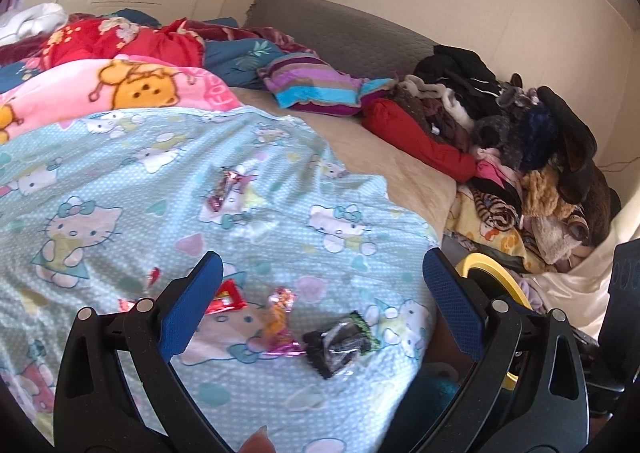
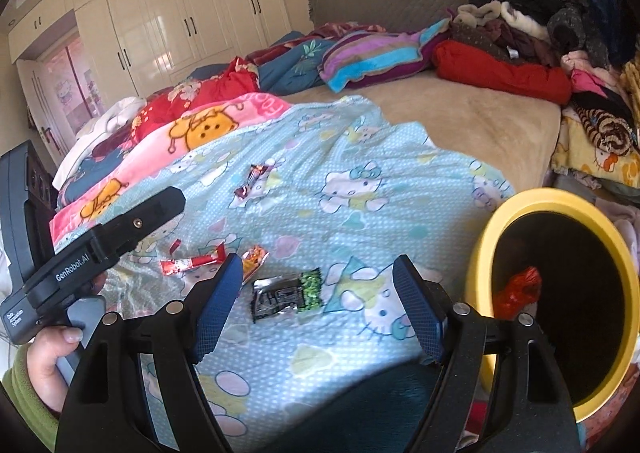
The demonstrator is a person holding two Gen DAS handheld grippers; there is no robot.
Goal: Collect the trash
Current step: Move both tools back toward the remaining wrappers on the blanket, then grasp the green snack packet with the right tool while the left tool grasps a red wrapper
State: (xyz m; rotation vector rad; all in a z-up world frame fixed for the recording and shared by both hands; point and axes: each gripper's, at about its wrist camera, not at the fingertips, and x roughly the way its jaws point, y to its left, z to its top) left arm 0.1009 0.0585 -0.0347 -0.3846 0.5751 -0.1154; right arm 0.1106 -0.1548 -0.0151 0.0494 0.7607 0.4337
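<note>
Several wrappers lie on the light blue cartoon-cat blanket [image 1: 120, 173]. A black and green wrapper [image 1: 340, 343] [image 2: 286, 295] lies nearest, with an orange-pink wrapper [image 1: 280, 313] [image 2: 254, 257] and a red wrapper [image 1: 226, 299] [image 2: 192, 263] to its left. Another wrapper [image 1: 226, 187] [image 2: 252, 179] lies farther up the blanket. A yellow bin [image 2: 560, 293] [image 1: 496, 281] stands at the bed's right edge with a red wrapper [image 2: 518, 291] inside. My left gripper [image 1: 320, 293] is open and empty above the near wrappers. My right gripper [image 2: 320, 293] is open and empty, close above the black and green wrapper.
Folded blankets [image 1: 120, 85] and a striped pillow [image 1: 320, 85] lie at the back of the bed. A clothes pile [image 1: 520, 141] [image 2: 540, 33] fills the right side. White wardrobes [image 2: 160, 21] stand behind. The left hand-held device [image 2: 80, 253] shows at the right view's left.
</note>
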